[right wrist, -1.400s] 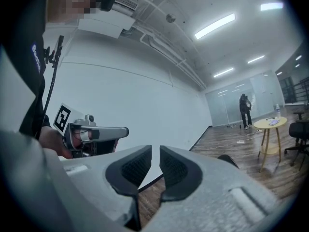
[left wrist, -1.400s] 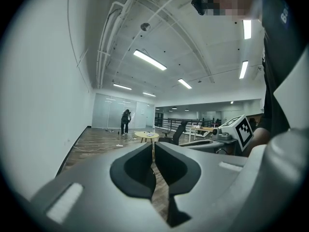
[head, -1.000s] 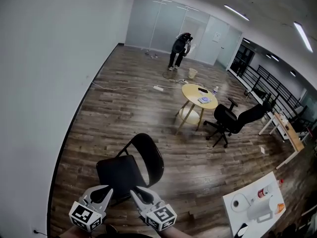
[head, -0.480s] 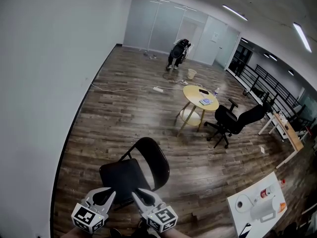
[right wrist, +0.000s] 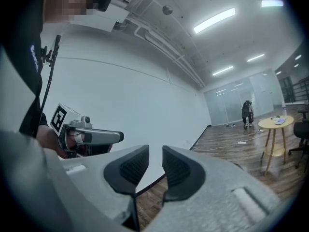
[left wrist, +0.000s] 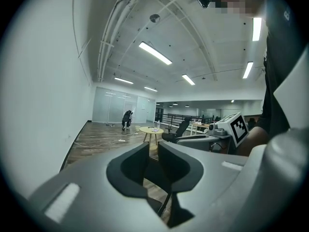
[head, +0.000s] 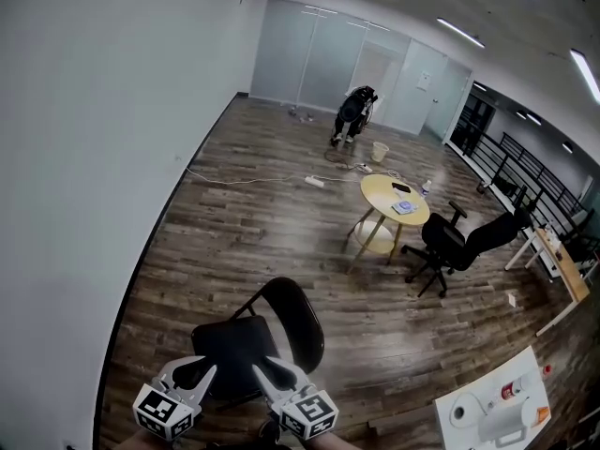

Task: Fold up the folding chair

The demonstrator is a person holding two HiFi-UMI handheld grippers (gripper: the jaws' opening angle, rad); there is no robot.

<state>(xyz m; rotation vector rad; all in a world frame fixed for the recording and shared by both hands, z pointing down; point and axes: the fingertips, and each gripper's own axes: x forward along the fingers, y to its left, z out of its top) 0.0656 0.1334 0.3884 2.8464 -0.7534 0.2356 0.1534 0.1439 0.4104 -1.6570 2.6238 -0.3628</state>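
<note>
- The black folding chair [head: 292, 319] stands unfolded on the wood floor [head: 234, 232]. Its seat is toward the grippers and its rounded back is on the far side.
- The left gripper [head: 194, 371] hangs at the chair's near seat edge. Its jaws have just been opening and stand slightly apart, released. The chair's dark back shows through the gap, and the jaws grip nothing.
- The right gripper [head: 272, 375] is at the same edge of the chair, beside the left one. Its jaws have also just been opening, with nothing between them.
- Beyond the chair stand a round table [head: 394, 198] and an office chair [head: 459, 242].
- Far beyond the chair, a person [head: 354, 111] bends by glass doors.
</note>
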